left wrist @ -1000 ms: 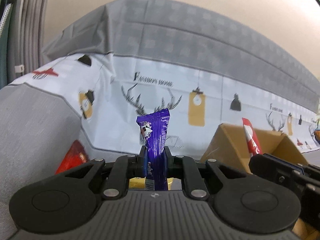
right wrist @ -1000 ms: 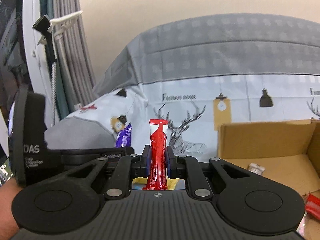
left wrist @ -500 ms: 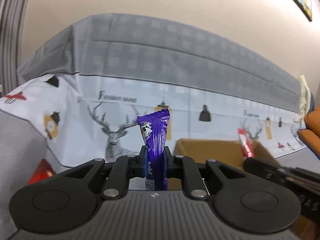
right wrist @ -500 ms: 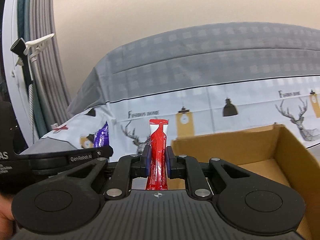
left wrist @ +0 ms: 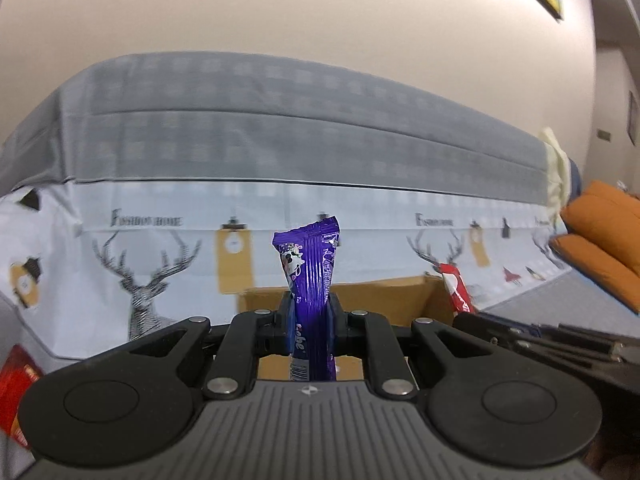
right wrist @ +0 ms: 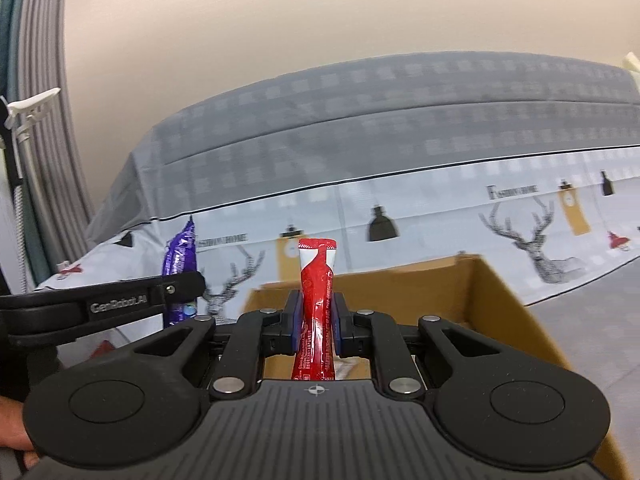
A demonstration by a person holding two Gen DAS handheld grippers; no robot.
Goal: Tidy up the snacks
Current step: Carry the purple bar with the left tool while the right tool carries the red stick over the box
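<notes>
Purple foil fills the centre of the left wrist view: a purple snack packet [left wrist: 311, 280] is pinched upright by the left gripper [left wrist: 310, 322], its lower end hidden behind the black body. In the right wrist view, a red snack stick [right wrist: 316, 304] is clamped likewise by the right gripper [right wrist: 316, 322]. Beyond both, a cardboard box [right wrist: 500, 304] is largely blocked, its contents indistinct. A deer-print cloth [left wrist: 160, 248] is seen blurred behind.
</notes>
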